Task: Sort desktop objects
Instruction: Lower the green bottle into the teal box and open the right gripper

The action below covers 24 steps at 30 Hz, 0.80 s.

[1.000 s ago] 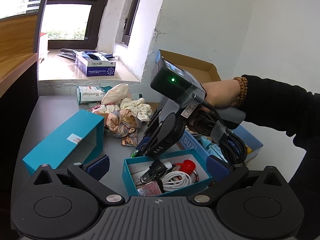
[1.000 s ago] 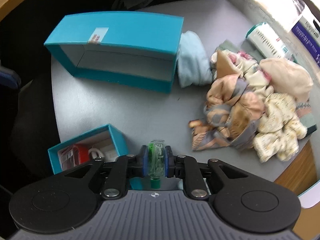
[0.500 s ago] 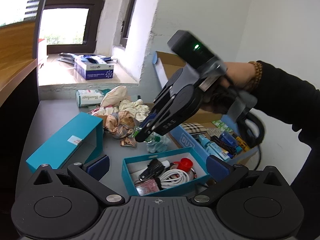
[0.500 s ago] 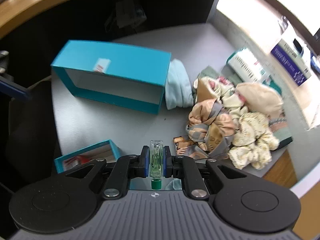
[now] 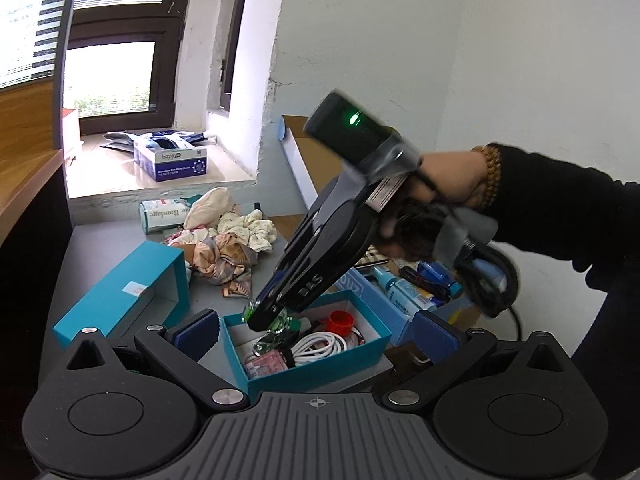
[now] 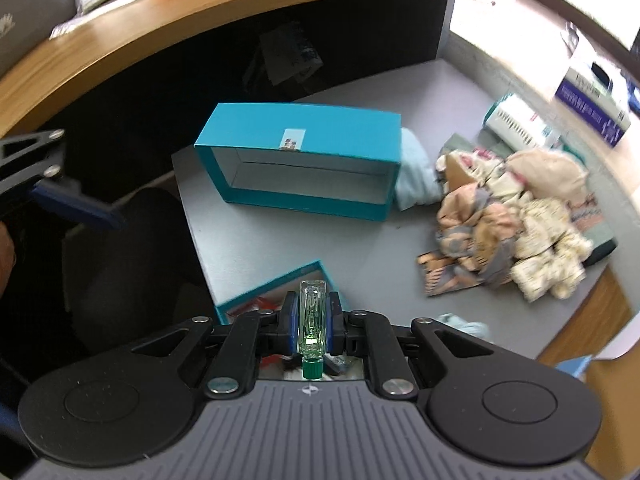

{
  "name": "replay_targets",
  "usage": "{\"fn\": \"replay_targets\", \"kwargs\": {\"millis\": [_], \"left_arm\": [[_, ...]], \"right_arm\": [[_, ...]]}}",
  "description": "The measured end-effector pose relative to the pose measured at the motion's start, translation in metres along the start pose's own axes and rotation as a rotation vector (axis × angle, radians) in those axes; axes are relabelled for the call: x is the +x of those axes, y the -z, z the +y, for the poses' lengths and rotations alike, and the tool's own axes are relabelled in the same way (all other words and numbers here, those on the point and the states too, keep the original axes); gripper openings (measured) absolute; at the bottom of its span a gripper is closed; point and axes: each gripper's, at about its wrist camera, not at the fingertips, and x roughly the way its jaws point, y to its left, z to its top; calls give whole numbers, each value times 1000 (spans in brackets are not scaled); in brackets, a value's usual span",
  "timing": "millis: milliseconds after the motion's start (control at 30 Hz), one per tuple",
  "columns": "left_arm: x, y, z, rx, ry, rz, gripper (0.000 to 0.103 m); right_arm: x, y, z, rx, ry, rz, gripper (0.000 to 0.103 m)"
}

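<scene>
**Small bottle held over the open teal box**

At the left of the left wrist view, a long teal box lid (image 5: 120, 292) lies on its side on the grey bench (image 5: 216, 304), its open face toward the centre. The left hand-held gripper (image 5: 316, 328) fills the bottom edge, its blue pads spread wide apart with nothing between them. Between those pads sits a small open teal box (image 5: 320, 364) with a white cable (image 5: 320, 346) and a red cap (image 5: 341, 321) inside. Behind it, a heap of crumpled cloths (image 5: 230, 240) lies mid-frame. The right hand-held gripper (image 5: 260, 318) reaches down from the upper right, its tip just over the box, clamped on a small clear bottle with a green cap (image 6: 313, 326). In the right wrist view the bottle is pinched upright between the pads at bottom centre.
</scene>
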Motion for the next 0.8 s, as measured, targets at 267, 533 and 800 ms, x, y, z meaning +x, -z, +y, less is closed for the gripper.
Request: {"fn": "replay_targets", "kwargs": {"millis": [267, 533, 800], "left_arm": [[-12, 4, 2, -7, -14, -11, 103], [-10, 4, 9, -24, -4, -18, 103], [-7, 2, 5, -4, 13, -10, 103]], "right_arm": [[26, -8, 7, -14, 10, 46, 19], [2, -6, 0, 15, 32, -8, 20], [15, 0, 1, -10, 52, 36, 8]]}}
